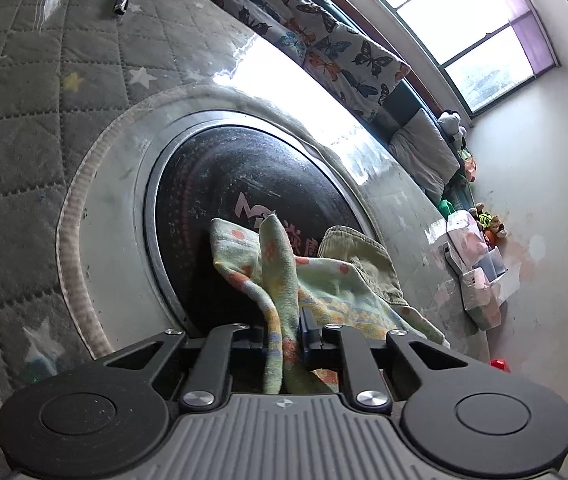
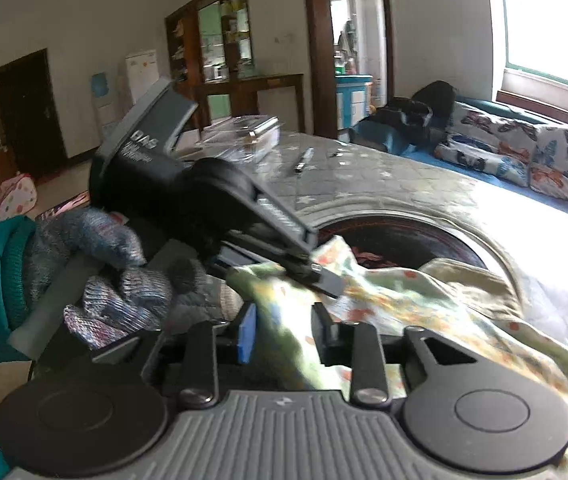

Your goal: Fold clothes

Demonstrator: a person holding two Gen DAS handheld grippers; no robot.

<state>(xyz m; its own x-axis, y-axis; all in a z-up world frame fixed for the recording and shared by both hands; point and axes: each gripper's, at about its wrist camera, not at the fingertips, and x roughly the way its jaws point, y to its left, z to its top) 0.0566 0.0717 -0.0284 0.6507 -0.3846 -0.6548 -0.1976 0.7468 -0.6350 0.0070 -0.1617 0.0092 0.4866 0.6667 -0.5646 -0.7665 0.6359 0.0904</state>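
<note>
A pale green cloth with orange flowers [image 1: 284,268] hangs over a round black panel [image 1: 236,184] set in the table. My left gripper [image 1: 284,334] is shut on an edge of the cloth, which runs back between the fingers. In the right wrist view the same cloth [image 2: 395,296] spreads to the right. My right gripper [image 2: 284,328] is shut on a bunched fold of it. The left gripper [image 2: 325,278], held by a gloved hand [image 2: 116,280], pinches the cloth just ahead of my right one. An olive garment [image 1: 367,252] lies under the cloth.
A grey quilted star cover [image 1: 24,120] lies over the table around the metal ring [image 1: 124,168]. A pen [image 2: 303,160] and a clear box [image 2: 244,136] lie at the far side. A butterfly-print sofa [image 2: 523,156] stands by the window.
</note>
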